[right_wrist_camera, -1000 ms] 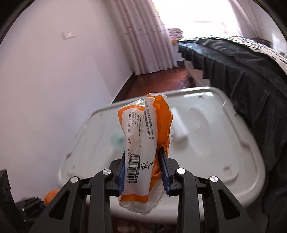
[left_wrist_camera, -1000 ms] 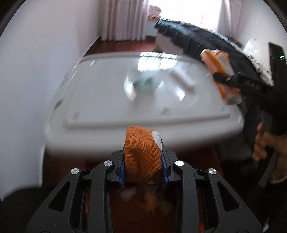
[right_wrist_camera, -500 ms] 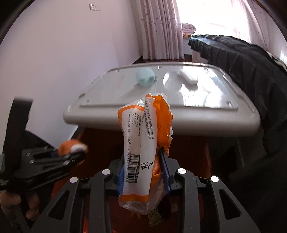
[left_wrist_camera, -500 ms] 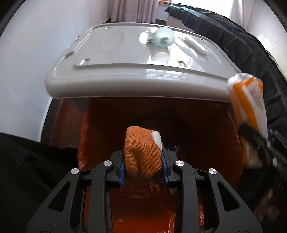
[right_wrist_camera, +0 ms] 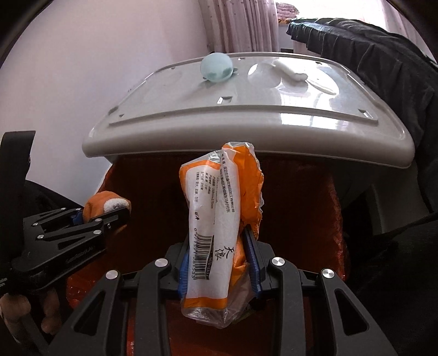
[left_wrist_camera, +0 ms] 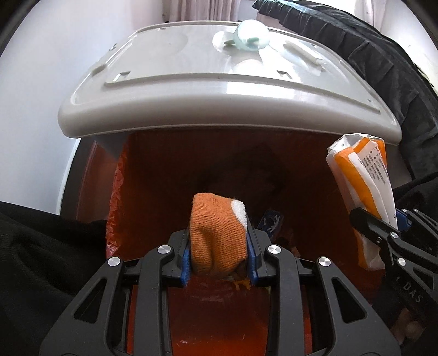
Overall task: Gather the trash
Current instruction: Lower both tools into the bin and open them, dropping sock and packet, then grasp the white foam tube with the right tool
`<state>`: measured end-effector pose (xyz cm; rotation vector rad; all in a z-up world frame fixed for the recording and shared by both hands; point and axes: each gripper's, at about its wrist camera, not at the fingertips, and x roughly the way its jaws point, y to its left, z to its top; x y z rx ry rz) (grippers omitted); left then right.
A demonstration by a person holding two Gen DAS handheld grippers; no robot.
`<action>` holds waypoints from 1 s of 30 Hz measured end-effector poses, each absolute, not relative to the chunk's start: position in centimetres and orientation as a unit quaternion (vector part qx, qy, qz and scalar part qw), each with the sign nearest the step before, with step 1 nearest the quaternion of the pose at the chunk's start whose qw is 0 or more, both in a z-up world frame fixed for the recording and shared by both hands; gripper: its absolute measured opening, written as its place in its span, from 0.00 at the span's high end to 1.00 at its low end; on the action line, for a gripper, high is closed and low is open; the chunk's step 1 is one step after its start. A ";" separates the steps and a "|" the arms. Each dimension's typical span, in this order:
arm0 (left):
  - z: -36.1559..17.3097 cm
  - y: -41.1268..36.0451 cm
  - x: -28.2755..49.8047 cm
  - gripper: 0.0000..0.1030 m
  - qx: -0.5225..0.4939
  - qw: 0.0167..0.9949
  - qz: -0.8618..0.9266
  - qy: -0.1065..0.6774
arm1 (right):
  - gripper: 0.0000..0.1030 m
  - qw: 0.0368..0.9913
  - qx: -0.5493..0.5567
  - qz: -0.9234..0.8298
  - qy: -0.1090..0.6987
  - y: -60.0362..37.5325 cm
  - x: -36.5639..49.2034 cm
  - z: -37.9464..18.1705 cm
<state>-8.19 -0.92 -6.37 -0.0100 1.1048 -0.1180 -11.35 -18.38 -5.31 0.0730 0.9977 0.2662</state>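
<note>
Plain white wall (right_wrist_camera: pixel 95 54) at left, pale curtains (right_wrist_camera: pixel 241 24) before a bright window behind, dark-covered bed (right_wrist_camera: pixel 369 54) at right.

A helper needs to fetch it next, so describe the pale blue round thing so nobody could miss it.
Find the big grey plastic lid beside the dark bedspread. On its far half sits a pale blue-green ball, left of a white roll. It is the only round, coloured thing on that lid.
</note>
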 end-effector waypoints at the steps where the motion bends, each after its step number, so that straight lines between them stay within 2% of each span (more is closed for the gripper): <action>1: -6.4 -1.0 -8.2 0.72 -0.003 0.849 -0.056 0.525 | 0.67 0.868 0.033 0.129 0.478 -18.3 -11.4 -5.3; 8: -6.3 -1.1 -8.2 0.72 0.003 0.851 -0.057 0.522 | 0.66 0.867 0.032 0.132 0.480 -18.3 -11.3 -5.3; 10: -6.3 -1.2 -8.2 0.70 0.000 0.851 -0.061 0.522 | 0.59 0.866 0.030 0.132 0.482 -18.2 -11.2 -5.3; 11: -6.4 -1.2 -8.2 0.65 -0.002 0.850 -0.065 0.523 | 0.50 0.865 0.028 0.131 0.483 -18.2 -11.2 -5.3; 12: -6.4 -1.3 -8.2 0.53 0.001 0.849 -0.064 0.525 | 0.40 0.866 0.025 0.127 0.483 -18.1 -11.2 -5.2; 13: -6.4 -1.4 -8.2 0.46 0.007 0.849 -0.058 0.525 | 0.38 0.868 0.024 0.123 0.480 -18.2 -11.3 -5.1; 14: -6.3 -1.5 -8.2 0.32 0.014 0.851 -0.051 0.523 | 0.38 0.870 0.026 0.122 0.476 -18.4 -11.3 -5.0; 15: -6.2 -1.4 -8.2 0.26 0.017 0.853 -0.046 0.520 | 0.38 0.872 0.030 0.119 0.474 -18.6 -11.3 -4.9; 24: -5.6 -0.6 -8.1 0.26 -0.006 0.852 -0.051 0.521 | 0.37 0.875 0.087 0.108 0.464 -21.1 -10.8 -3.6; 28: -4.3 0.0 -7.1 0.26 -0.020 0.852 -0.057 0.521 | 0.36 0.876 0.095 0.115 0.459 -22.2 -7.9 -1.6; 30: -3.1 0.2 -6.2 0.26 -0.025 0.855 -0.056 0.516 | 0.32 0.881 0.087 0.113 0.450 -22.9 -5.3 -0.1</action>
